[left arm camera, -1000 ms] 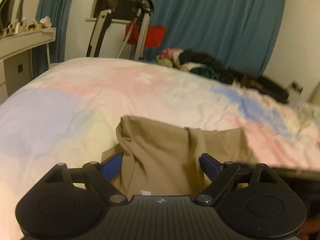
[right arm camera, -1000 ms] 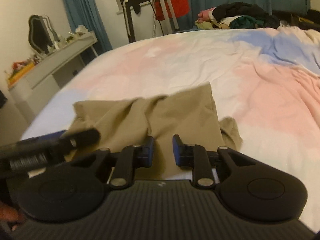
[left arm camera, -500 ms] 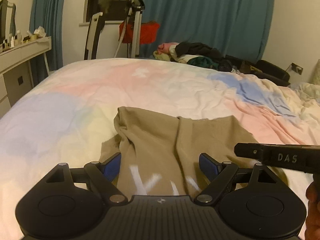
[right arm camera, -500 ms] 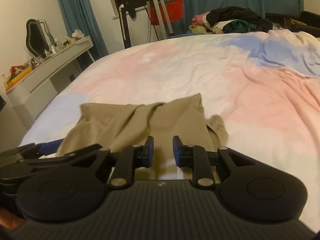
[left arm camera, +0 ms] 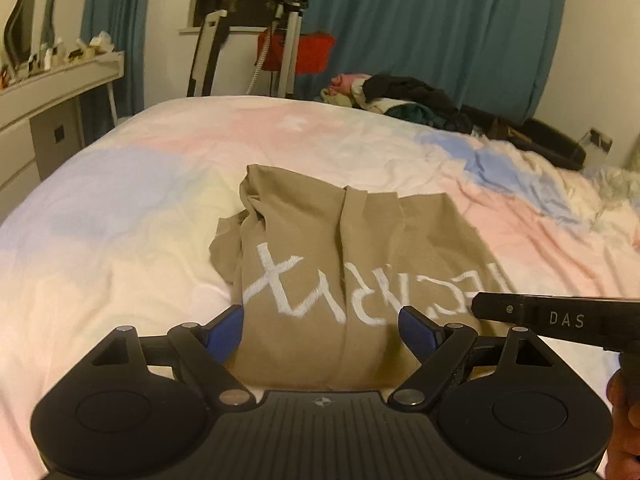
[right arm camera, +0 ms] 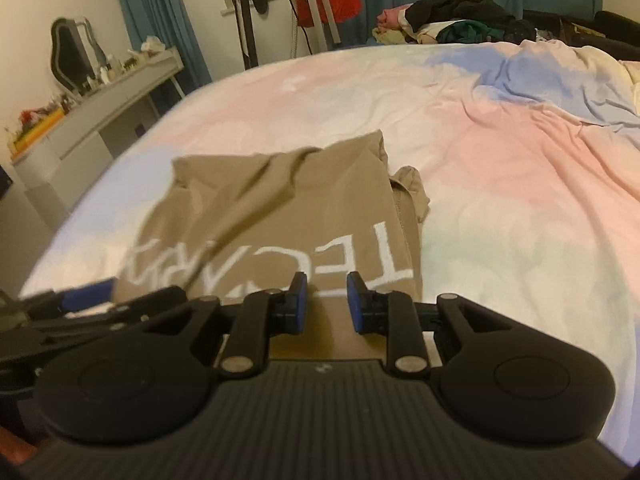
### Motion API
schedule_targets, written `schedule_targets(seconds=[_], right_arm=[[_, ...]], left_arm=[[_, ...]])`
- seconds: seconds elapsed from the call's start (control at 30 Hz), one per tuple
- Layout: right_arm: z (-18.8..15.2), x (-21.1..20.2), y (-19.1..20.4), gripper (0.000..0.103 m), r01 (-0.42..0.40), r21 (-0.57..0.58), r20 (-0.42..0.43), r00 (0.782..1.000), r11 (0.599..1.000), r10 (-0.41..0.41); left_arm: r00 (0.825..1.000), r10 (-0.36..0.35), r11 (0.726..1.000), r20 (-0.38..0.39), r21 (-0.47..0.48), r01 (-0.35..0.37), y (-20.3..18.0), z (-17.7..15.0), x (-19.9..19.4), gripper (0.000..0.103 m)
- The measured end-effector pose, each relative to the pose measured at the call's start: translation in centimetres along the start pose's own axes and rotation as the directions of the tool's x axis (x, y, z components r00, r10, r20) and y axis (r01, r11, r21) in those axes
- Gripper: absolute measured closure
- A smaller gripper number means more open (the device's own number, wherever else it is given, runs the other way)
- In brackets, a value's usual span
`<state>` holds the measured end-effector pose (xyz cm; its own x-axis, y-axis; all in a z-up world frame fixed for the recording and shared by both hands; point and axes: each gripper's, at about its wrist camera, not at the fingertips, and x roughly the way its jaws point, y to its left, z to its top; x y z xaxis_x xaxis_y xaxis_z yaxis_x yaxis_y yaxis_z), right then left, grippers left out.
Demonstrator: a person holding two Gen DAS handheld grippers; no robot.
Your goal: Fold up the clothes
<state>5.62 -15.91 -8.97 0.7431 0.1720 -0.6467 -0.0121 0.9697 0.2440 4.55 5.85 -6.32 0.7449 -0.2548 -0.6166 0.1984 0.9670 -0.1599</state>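
Observation:
A tan T-shirt (left arm camera: 328, 264) with white lettering lies partly folded on the pastel bed cover (left arm camera: 120, 208); it also shows in the right wrist view (right arm camera: 280, 208). My left gripper (left arm camera: 320, 326) is wide open, its blue pads either side of the shirt's near edge, holding nothing. My right gripper (right arm camera: 323, 304) has its jaws narrowly apart over the shirt's near right part, with no cloth between them. The right gripper's body (left arm camera: 560, 320) shows at the right of the left wrist view.
A pile of other clothes (left arm camera: 392, 96) lies at the bed's far edge. A white dresser (left arm camera: 48, 104) stands to the left. A tripod (left arm camera: 288, 40) and teal curtains (left arm camera: 432, 32) are behind the bed.
Both grippers have pulled back and up from the shirt, so its white lettering has come into view. The right gripper's jaws have widened slightly.

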Motion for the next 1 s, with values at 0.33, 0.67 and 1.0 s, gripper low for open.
schedule_targets(seconds=[0.33,0.67,1.0], right_arm=[[-1.4,-3.5,0.8,0.077,-0.014,0.047,0.022,1.000,0.999,0.013],[-1.4,-2.5,0.4,0.076,-0.028,0.093,-0.012,1.000,0.995,0.029],[-3.8,0.9,-3.9,0.012,-0.368,0.660,-0.006,0.870,0.655,0.494]], left_arm=[[0.966,-0.258,0.873,-0.031,-0.434,0.220,3.7,-2.7,-1.2,0.015],[0.964,-0.264,0.709,0.037,-0.669,0.220,7.9,-3.4,3.9,0.044],[0.961,-0.255,0.679,0.111,-0.687,0.260,7.9,-3.7,3.0,0.071]])
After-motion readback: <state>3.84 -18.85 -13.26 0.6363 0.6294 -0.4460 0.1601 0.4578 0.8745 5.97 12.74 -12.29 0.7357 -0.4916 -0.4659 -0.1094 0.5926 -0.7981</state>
